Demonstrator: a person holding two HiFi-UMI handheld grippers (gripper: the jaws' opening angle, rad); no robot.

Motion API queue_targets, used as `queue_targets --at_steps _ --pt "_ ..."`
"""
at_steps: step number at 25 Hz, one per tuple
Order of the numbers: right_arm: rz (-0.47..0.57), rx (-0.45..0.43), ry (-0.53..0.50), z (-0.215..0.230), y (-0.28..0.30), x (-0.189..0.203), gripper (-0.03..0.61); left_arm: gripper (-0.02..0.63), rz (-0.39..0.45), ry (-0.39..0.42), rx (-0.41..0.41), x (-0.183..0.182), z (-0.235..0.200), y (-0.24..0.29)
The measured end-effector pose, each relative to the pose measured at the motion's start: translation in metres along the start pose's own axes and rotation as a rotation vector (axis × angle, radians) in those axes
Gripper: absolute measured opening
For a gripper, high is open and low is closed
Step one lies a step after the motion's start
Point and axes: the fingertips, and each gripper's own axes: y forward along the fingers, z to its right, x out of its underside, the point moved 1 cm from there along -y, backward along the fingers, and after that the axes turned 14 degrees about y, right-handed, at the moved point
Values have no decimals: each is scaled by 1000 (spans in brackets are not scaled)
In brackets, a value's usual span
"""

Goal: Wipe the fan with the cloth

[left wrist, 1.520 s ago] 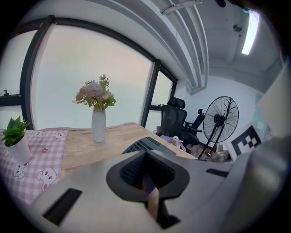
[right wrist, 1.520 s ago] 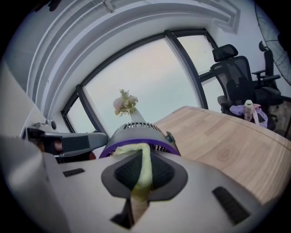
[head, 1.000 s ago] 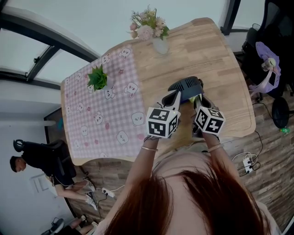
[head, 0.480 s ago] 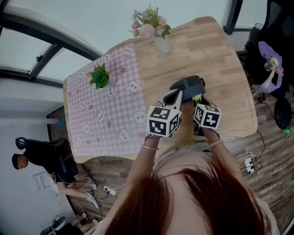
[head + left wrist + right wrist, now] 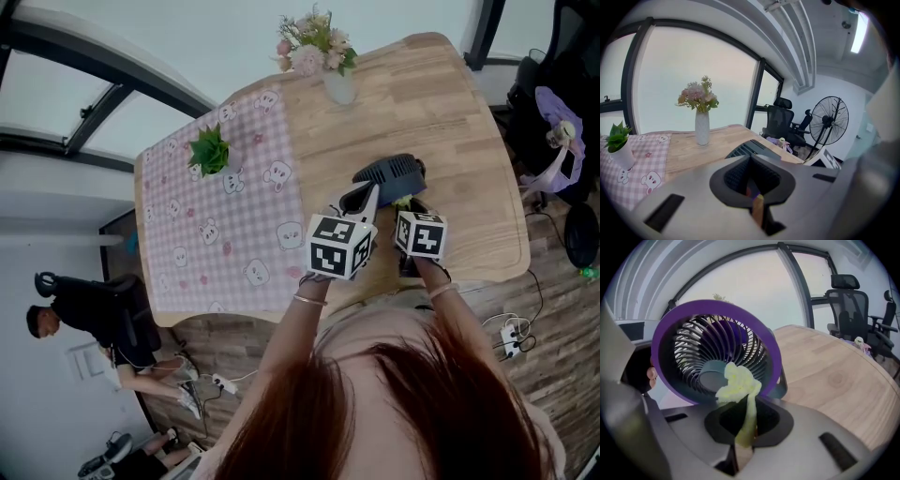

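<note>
A small desk fan [image 5: 392, 172] with a dark body and purple rim [image 5: 717, 348] stands on the wooden table [image 5: 459, 122], just in front of both grippers. My left gripper [image 5: 364, 195] reaches its left edge; in the left gripper view the jaws [image 5: 752, 176] are closed with the fan's dark slatted body [image 5: 749, 149] right beyond them, seemingly pinching its edge. My right gripper [image 5: 409, 204] is shut on a yellow-green cloth [image 5: 738, 383], whose bunched end presses on the front grille beside the hub. The cloth [image 5: 403, 200] barely shows from above.
A pink checked mat [image 5: 225, 225] covers the table's left half, with a potted plant [image 5: 208, 150] on it. A vase of flowers [image 5: 323, 56] stands at the far edge. A seated person [image 5: 84, 323] is lower left. An office chair [image 5: 848, 301] and a floor fan [image 5: 829, 119] stand off the table.
Both grippers stay at the fan. The right gripper has edged a little closer to the left one and the fan; the view itself has shifted slightly.
</note>
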Motion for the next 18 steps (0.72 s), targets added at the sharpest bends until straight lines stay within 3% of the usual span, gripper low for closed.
queue_targets --at_steps 10,18 --pt "-58 23 -109 -6 4 6 26 12 -12 -20 4 0 -1 1" --pt "-118 -53 -80 -20 8 19 26 11 -9 -33 10 1 0 0"
